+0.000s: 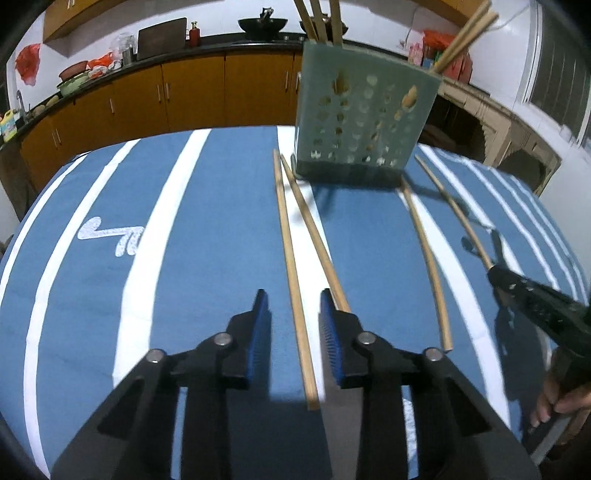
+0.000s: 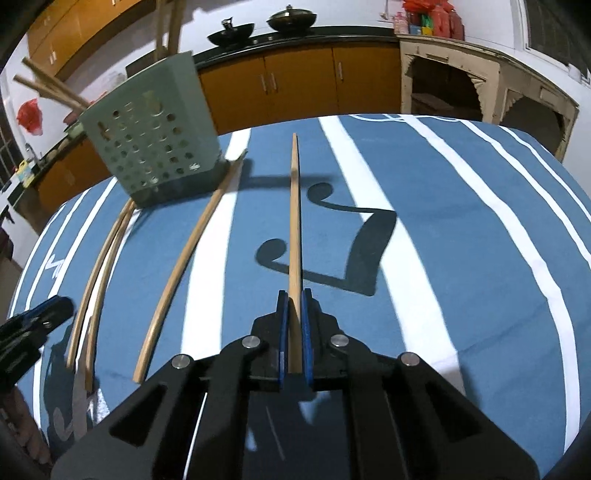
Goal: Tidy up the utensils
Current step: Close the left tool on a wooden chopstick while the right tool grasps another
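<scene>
Tablecloth (image 1: 229, 206), blue with white stripes, covers the whole work surface; behind it runs a dark counter over orange-brown cabinets (image 1: 192, 92), with two black woks (image 2: 231, 33) on top and a pale carved sideboard (image 2: 450, 77) to the right. Holder (image 1: 364, 110), a green perforated utensil box, stands upright at the far side of the cloth, several chopsticks leaning out of its top. Left gripper (image 1: 291, 310) hovers low over the cloth, jaws set wide apart, blue pads facing each other. One loose chopstick (image 1: 293, 280) lies flat between those jaws without touching either pad, its far tip near the holder's base; a second chopstick (image 1: 314, 229) lies just beside it, angled, its near end hidden behind the gripper's own right-hand finger. A third chopstick (image 1: 428, 262) lies farther right, between the left gripper and the right one. Right gripper (image 2: 294, 306) is clamped narrow on a fourth chopstick (image 2: 294, 221), which runs straight out along the fingers, raised off the cloth, tip pointing toward the far edge, well right of the holder; its shadow falls on the cloth. The right wrist view shows the three lying chopsticks to its left, fanning toward the holder's base.
</scene>
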### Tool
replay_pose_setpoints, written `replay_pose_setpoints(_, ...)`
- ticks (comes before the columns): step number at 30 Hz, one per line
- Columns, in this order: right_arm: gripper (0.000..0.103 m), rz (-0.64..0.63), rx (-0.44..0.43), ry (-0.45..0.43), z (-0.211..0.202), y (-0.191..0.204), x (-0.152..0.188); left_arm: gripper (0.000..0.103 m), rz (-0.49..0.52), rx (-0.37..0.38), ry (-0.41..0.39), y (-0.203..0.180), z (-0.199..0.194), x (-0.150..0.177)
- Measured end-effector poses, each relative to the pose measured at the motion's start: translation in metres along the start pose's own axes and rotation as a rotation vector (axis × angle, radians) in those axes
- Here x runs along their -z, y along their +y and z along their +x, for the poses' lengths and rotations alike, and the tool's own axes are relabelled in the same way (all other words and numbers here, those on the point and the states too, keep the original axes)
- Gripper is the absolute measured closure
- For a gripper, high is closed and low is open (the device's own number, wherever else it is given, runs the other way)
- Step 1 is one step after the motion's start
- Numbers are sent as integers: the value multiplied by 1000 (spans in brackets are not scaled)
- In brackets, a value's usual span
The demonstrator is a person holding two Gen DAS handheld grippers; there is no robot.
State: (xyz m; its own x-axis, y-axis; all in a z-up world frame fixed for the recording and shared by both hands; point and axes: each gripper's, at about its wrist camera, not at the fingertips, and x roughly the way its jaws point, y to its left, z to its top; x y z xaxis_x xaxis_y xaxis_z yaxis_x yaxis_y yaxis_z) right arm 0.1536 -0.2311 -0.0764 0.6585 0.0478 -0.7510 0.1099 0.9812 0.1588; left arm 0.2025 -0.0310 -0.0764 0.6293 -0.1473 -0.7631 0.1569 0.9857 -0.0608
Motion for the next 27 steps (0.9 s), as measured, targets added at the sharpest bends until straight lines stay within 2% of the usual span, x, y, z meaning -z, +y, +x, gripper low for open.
replay_pose_setpoints(2,95,-9,-5,2,0,3,1,91,7,-16,19,-2,7,3)
replay_pose_setpoints(4,95,-14,-10,3,-1,4,2,95,5,-30,15,0,8,5)
replay_pose_setpoints(13,95,-1,-34,6,-3,1,5,95,-82,-31,16,35,-3,15)
replay_pose_setpoints(27,94,4,-40,6,-3,0,5,90,-78,-14,4,34,-4,17)
